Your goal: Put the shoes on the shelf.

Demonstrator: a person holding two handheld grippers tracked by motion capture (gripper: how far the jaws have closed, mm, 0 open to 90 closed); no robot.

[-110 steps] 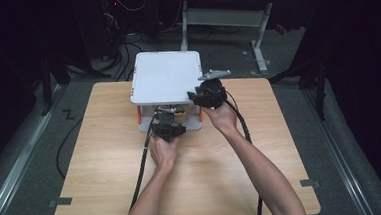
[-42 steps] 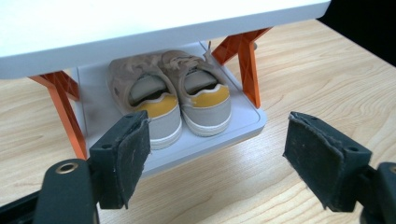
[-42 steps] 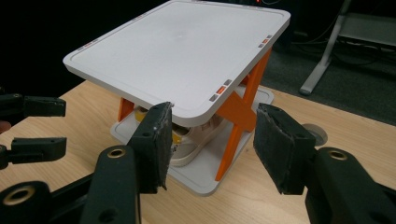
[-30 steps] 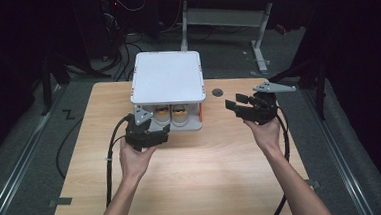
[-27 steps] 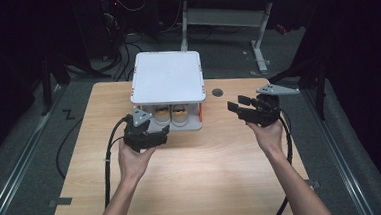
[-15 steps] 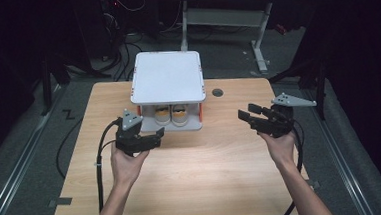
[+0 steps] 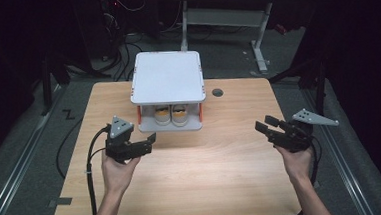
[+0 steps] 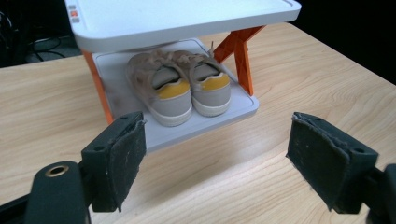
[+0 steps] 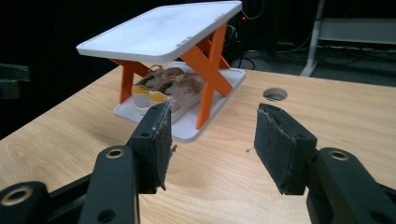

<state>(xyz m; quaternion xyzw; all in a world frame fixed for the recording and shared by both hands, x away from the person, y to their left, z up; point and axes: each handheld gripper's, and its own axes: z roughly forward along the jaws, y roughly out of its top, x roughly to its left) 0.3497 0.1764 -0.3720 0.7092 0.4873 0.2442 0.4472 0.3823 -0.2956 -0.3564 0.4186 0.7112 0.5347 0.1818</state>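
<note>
- High view: a wooden table (image 7: 198, 187) carries a white rack (image 7: 166, 76) with orange legs near its far edge. A pair of shoes (image 7: 171, 114) sits on the rack's lower shelf, under the top shelf. A round hole (image 7: 217, 92) lies in the tabletop just right of the rack. The left gripper (image 7: 148, 140) is held over the table near the rack's front left corner, jaws released and empty. The right gripper (image 7: 264, 126) is held well apart, near the table's right edge, jaws apart and empty. Neither touches the rack.
- Left gripper view: the two black jaws stand wide apart with nothing between them. Beyond them the shoes (image 8: 187, 91) stand side by side, heels toward the camera, grey with yellow heel collars, on the lower shelf (image 8: 233, 109).
- Right gripper view: the jaws are spread, holding nothing. The rack (image 9: 163, 30) shows from its side, its orange crossed legs (image 9: 208, 70) in front of the shoes (image 9: 163, 88). The hole (image 9: 275, 95) lies beyond the right jaw.
</note>
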